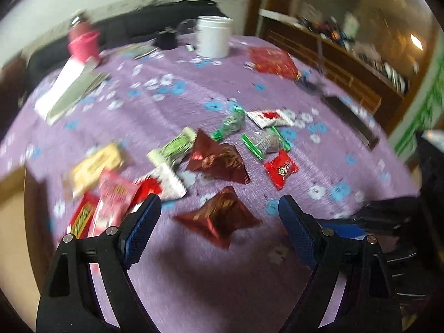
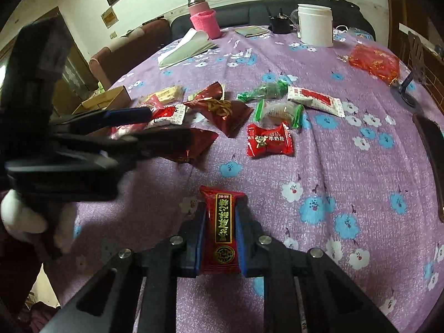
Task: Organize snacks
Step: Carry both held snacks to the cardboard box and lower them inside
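Right gripper clamps a red snack, left hangs wide over the pile

The right gripper [image 2: 220, 230] has its jaws pressed tight on a red snack packet with gold lettering [image 2: 222, 229], held upright above the purple flowered tabletop [image 2: 347, 172], nearer the camera than the white jar [image 2: 315, 25]. The left gripper [image 1: 219, 216] hangs with jaws well apart and nothing between them, over a dark red pyramid packet [image 1: 219, 216]. The other snacks lie scattered mid-tabletop, between that packet and the jar, a small red candy [image 2: 269, 139] among them
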The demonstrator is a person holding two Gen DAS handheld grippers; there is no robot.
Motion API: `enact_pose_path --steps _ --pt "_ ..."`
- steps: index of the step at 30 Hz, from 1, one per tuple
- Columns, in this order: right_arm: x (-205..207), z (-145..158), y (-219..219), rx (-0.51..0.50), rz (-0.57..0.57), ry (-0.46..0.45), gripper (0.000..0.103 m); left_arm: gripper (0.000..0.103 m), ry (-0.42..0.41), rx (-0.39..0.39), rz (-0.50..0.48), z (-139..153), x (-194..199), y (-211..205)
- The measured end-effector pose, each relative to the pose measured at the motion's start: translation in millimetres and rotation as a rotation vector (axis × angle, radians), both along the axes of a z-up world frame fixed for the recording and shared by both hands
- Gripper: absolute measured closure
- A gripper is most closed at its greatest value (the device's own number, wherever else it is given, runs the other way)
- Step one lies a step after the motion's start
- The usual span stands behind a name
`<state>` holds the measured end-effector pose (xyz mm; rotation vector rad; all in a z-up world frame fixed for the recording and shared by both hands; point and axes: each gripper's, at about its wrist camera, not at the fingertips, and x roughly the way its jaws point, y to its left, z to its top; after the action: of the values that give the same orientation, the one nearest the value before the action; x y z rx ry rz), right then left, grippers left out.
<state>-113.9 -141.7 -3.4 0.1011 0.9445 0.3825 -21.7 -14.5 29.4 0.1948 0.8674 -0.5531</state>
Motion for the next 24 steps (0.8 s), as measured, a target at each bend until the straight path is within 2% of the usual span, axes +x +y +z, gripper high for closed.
enact_pose_path --steps 3,10,11,12,13,15,17,24 --pt "-0.3 -0.4 -1.7 0.015 0.0 0.001 0.081 0.016 -0.017 0.061 -0.053 -7.9 0.3 -10.4" --pt "-0.2 -1.2 -3.4 0.036 -0.004 -0.001 0.081 0.018 0.009 0.12 -0.101 -22.3 -2.5 -22.9" --pt "-0.3 -1.3 -3.8 0.04 -0.005 -0.001 0.081 0.024 0.018 0.114 -0.099 -23.4 -1.8 -23.6" --pt "-0.7 -1.3 -5.2 0.044 -0.005 -0.001 0.081 0.041 0.041 0.095 -0.104 -24.9 -0.4 -22.4" --pt "-0.7 -1.5 -5.8 0.047 -0.006 -0.002 0.081 0.045 0.045 0.086 -0.099 -25.6 0.5 -20.9" --pt "-0.7 -1.6 -6.3 0.054 -0.008 -0.004 0.081 0.064 0.042 0.089 -0.09 -25.2 -0.7 -20.2" --pt "-1.3 -1.3 -7.4 0.059 -0.008 -0.007 0.081 0.067 0.048 0.087 -0.077 -24.9 -2.4 -18.9" --pt "-1.0 -0.9 -10.4 0.083 -0.007 -0.003 0.08 0.067 0.05 0.054 -0.049 -24.3 -7.5 -16.9"
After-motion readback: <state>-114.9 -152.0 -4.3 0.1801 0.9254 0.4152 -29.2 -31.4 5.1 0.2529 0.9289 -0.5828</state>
